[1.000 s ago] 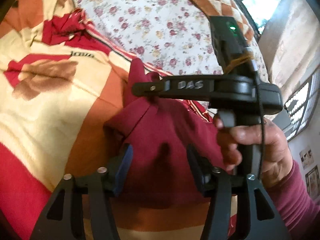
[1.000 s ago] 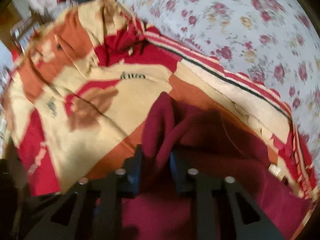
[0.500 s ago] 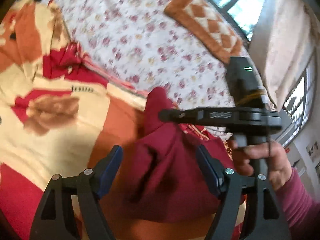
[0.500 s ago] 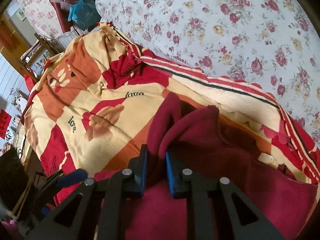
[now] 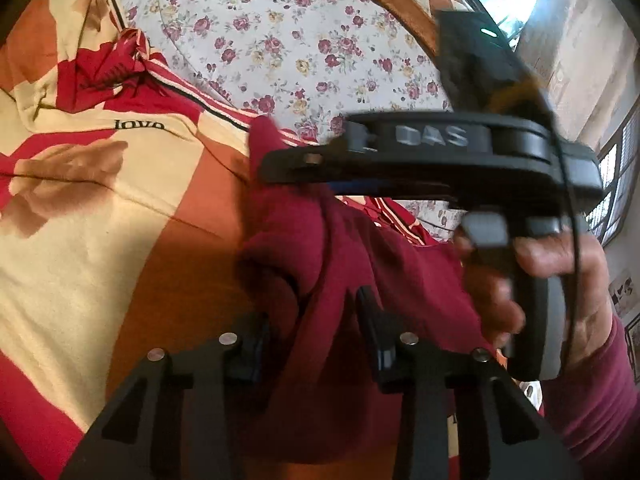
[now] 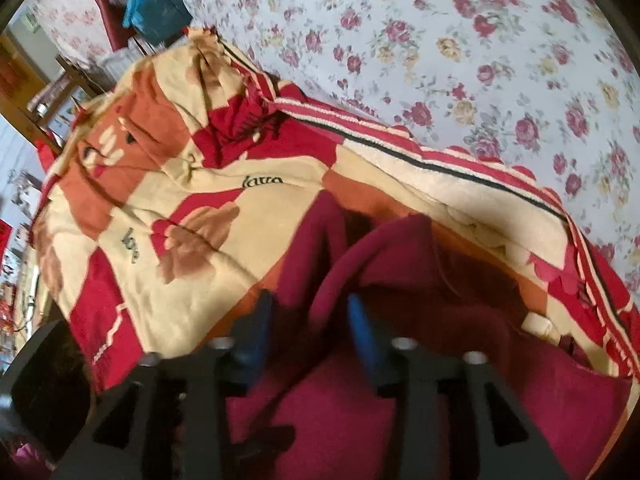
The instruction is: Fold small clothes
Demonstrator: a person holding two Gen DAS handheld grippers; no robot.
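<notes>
The maroon garment (image 5: 352, 264) lay bunched at lower centre of the frame on the blanket (image 5: 100, 216). Left gripper (image 5: 316, 332) and right gripper (image 6: 308, 312) each clenched a fold.

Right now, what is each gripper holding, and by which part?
Both hold the dark red fleece garment: left gripper on a bunched fold near its raised end, right gripper on an upright fold beside it.

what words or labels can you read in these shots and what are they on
"love" on the patterned blanket, in black script on a cream patch.
"love" again on the blanket, lower in the right wrist view, tilted.
"DAS" in raised letters on the right gripper.
Wall pictures at the far edge: too small to read.
</notes>
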